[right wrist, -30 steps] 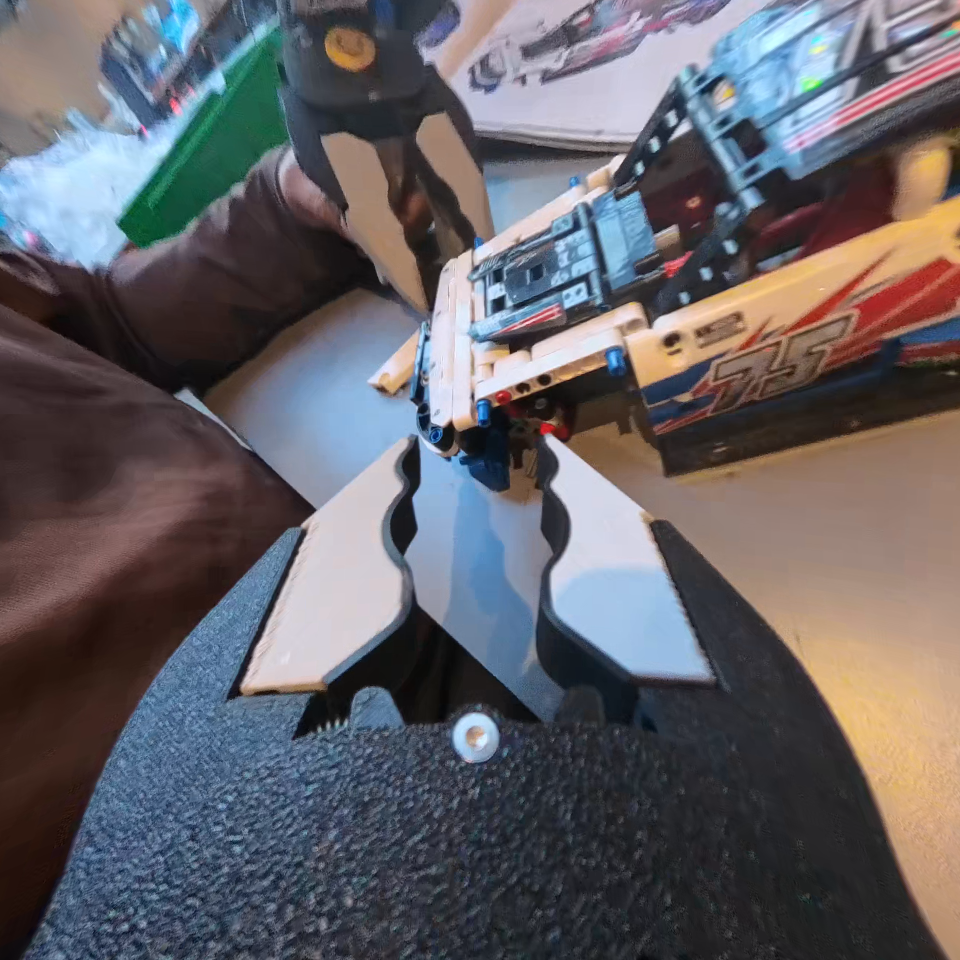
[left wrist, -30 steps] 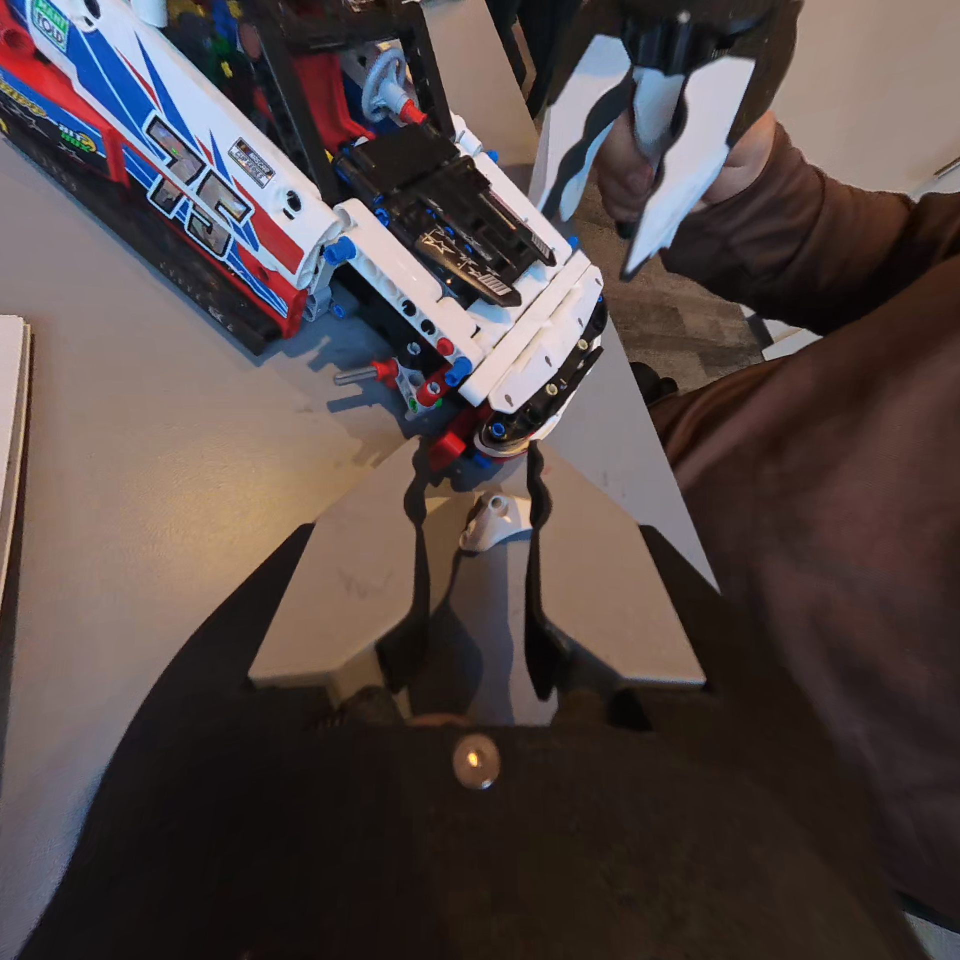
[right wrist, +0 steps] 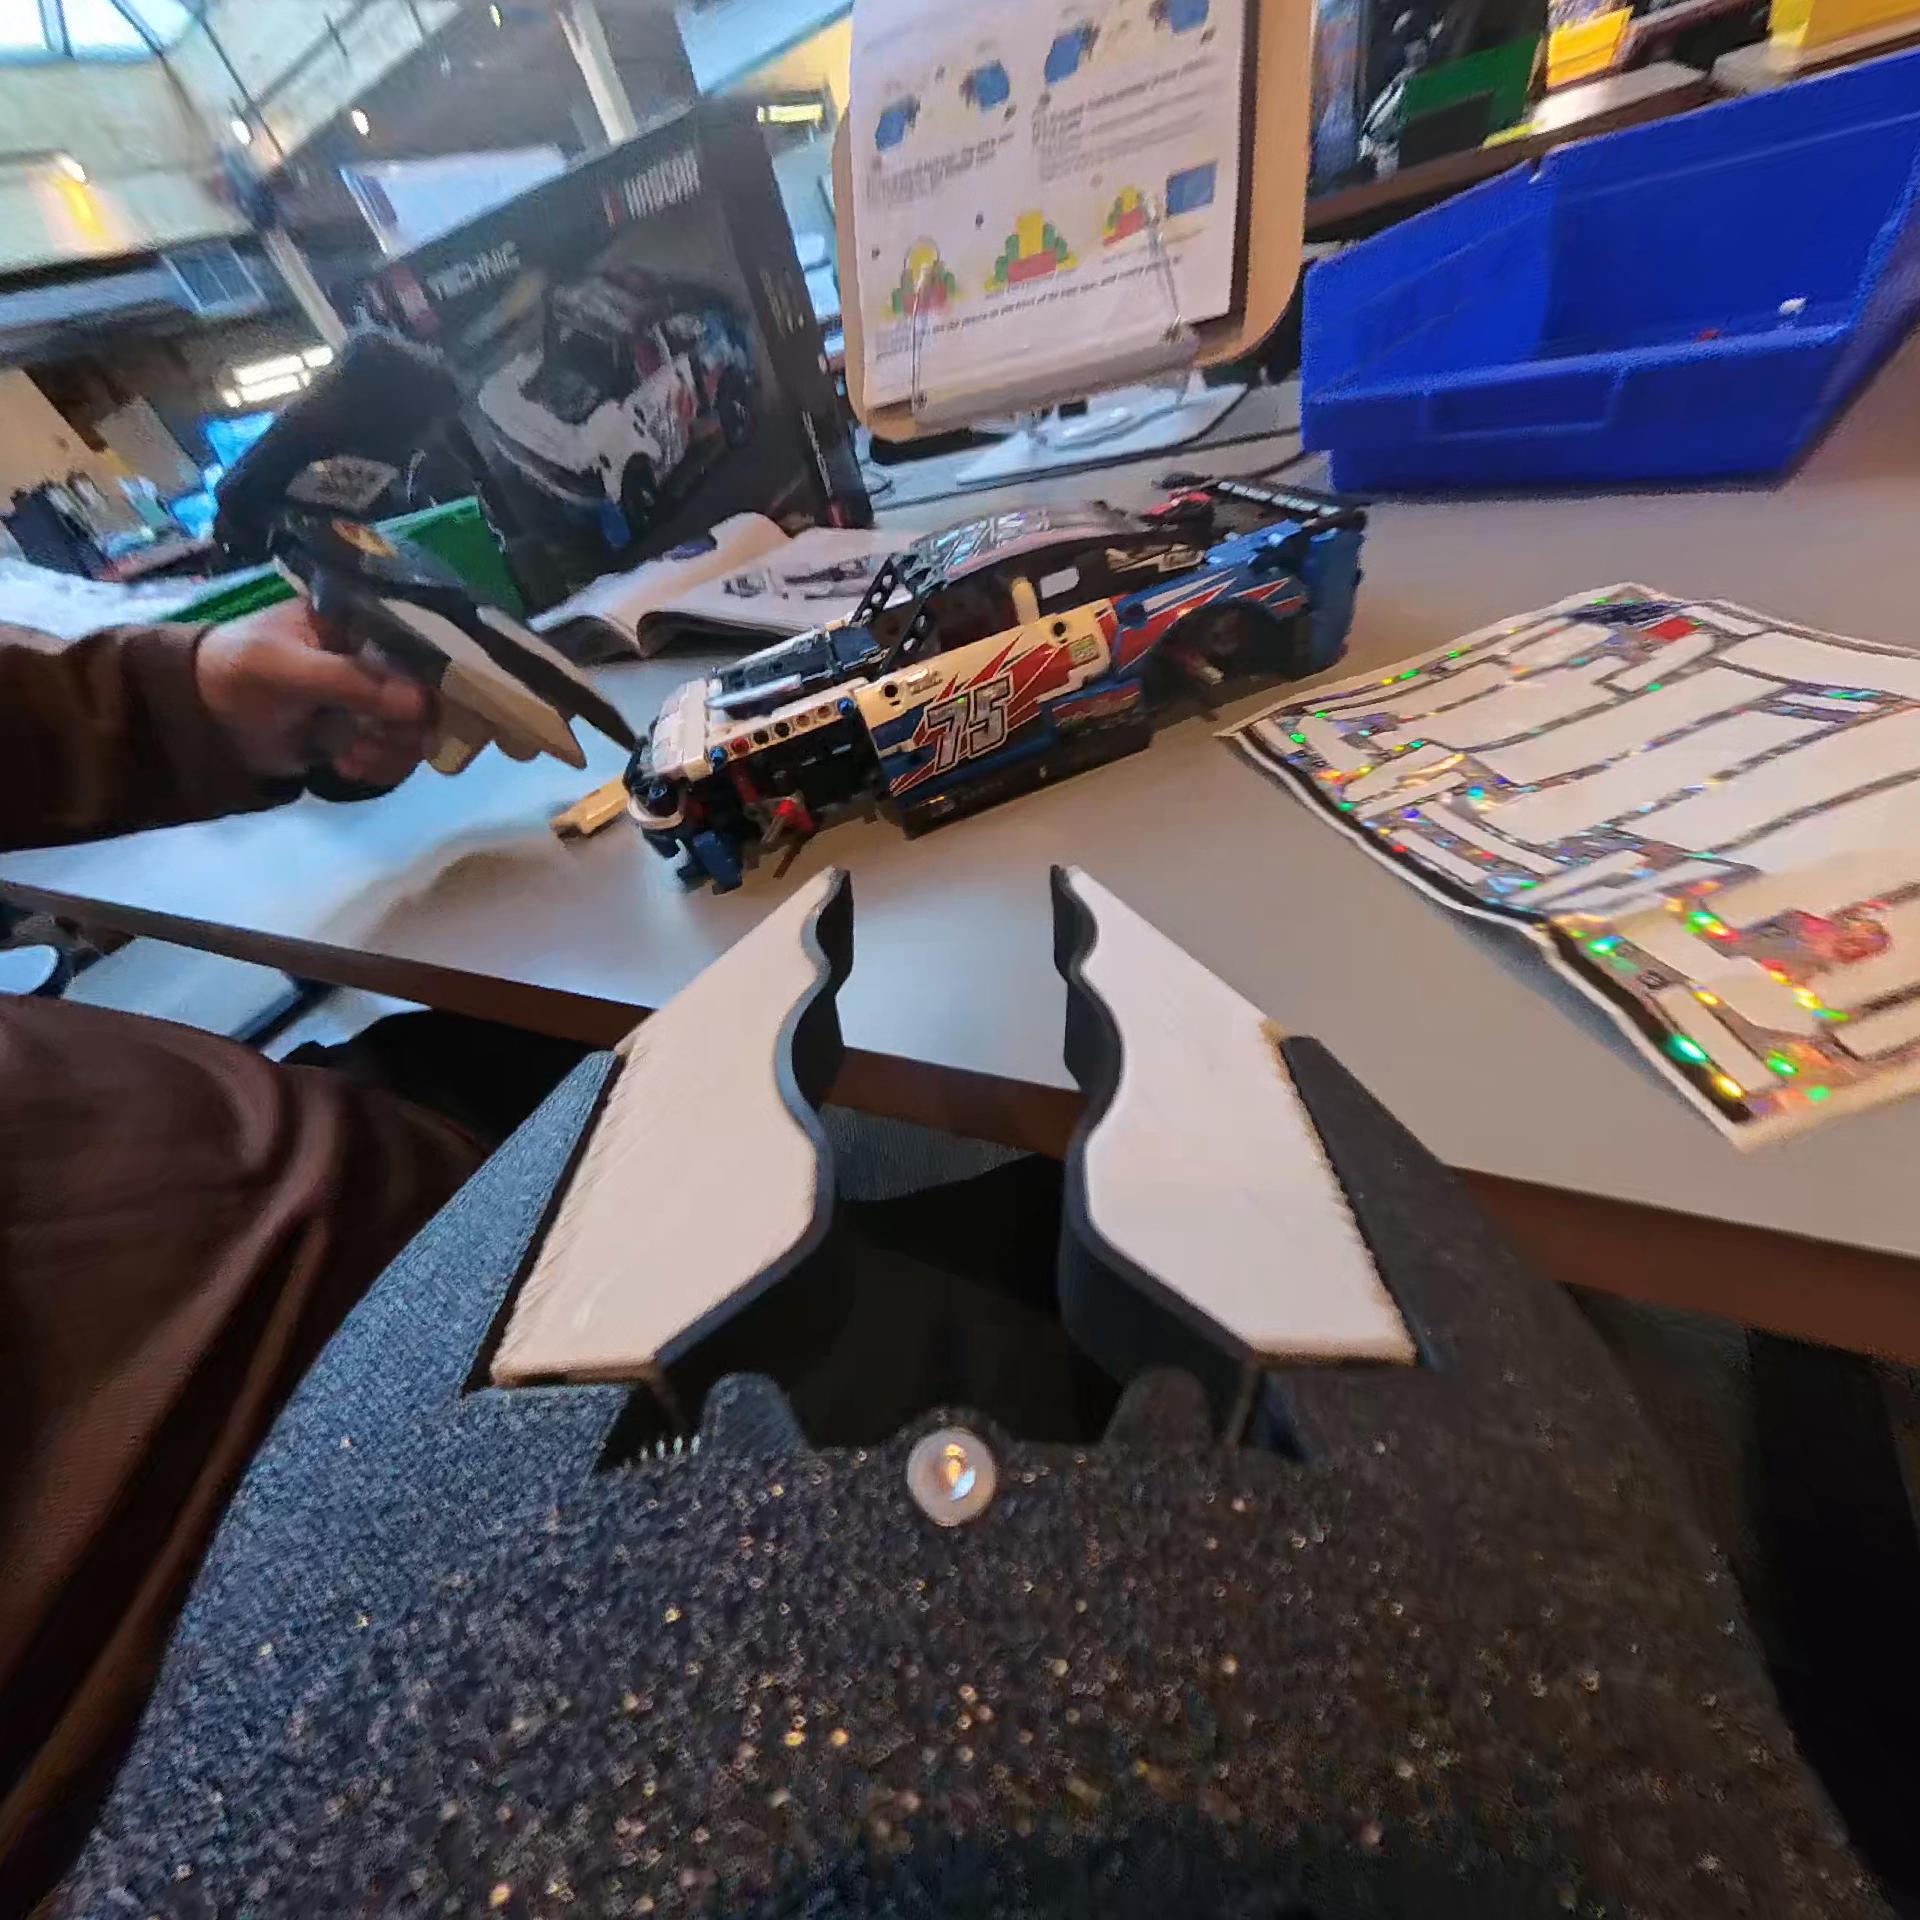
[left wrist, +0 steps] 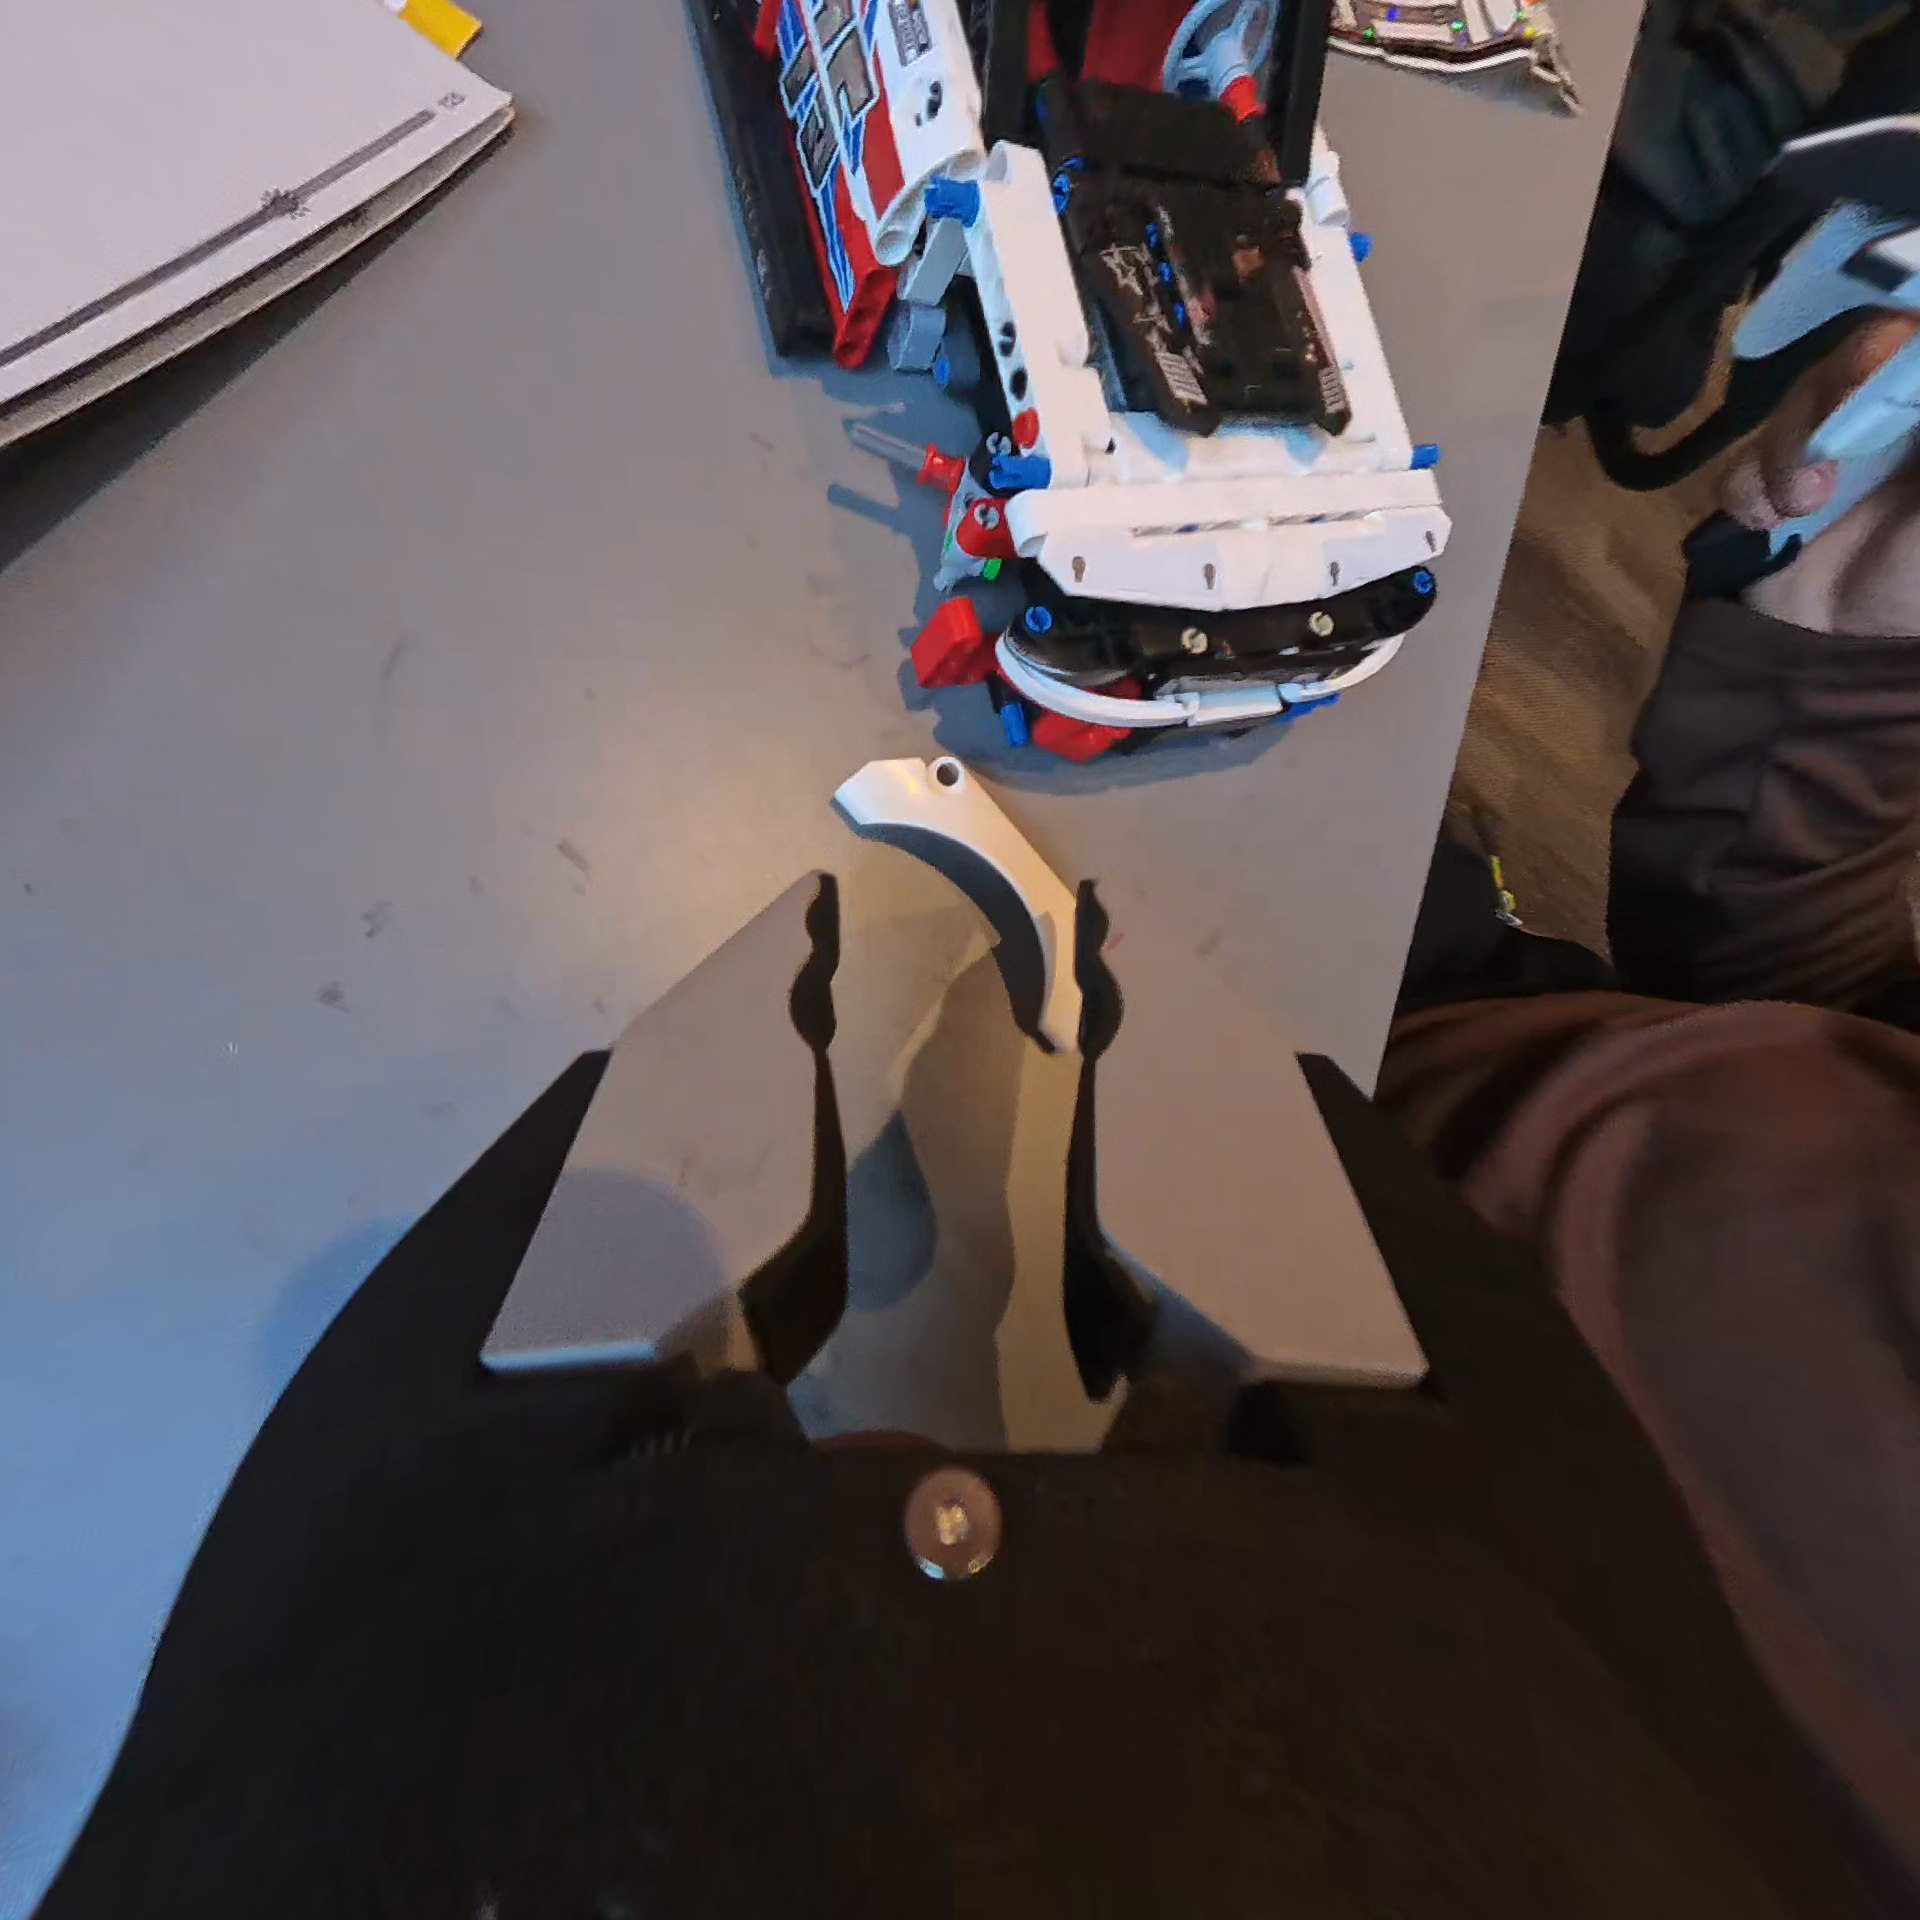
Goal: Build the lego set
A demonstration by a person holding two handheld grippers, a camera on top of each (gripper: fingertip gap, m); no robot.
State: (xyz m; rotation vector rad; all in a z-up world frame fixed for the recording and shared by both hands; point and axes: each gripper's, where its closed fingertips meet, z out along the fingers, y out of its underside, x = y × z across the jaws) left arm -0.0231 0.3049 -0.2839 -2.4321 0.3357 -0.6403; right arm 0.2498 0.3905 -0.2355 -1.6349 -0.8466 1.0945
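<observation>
The Lego race car [left wrist: 1164, 416] stands on the grey table [left wrist: 416, 727] with its white front end toward me. It also shows side-on in the right wrist view [right wrist: 987, 707]. A loose white curved panel [left wrist: 966, 831] lies on the table just in front of the car's nose, also visible in the right wrist view [right wrist: 587, 816]. My left gripper [left wrist: 956, 894] is open above the panel, whose near end lies beside the right fingertip [left wrist: 1101, 997]. My right gripper [right wrist: 951, 883] is open and empty, held back over the table's front edge, apart from the car.
An instruction booklet [left wrist: 208, 187] lies at the far left. A shiny sticker sheet [right wrist: 1621, 831] lies right of the car. A blue bin [right wrist: 1621, 301], the set's box [right wrist: 644, 353] and a propped instruction page [right wrist: 1049, 187] stand behind. The person's sleeve [right wrist: 125, 1195] is at left.
My right gripper has pulled well back from the car's nose to the table's front edge. My left gripper has drawn back and turned; the white panel now shows lying flat between its fingertips.
</observation>
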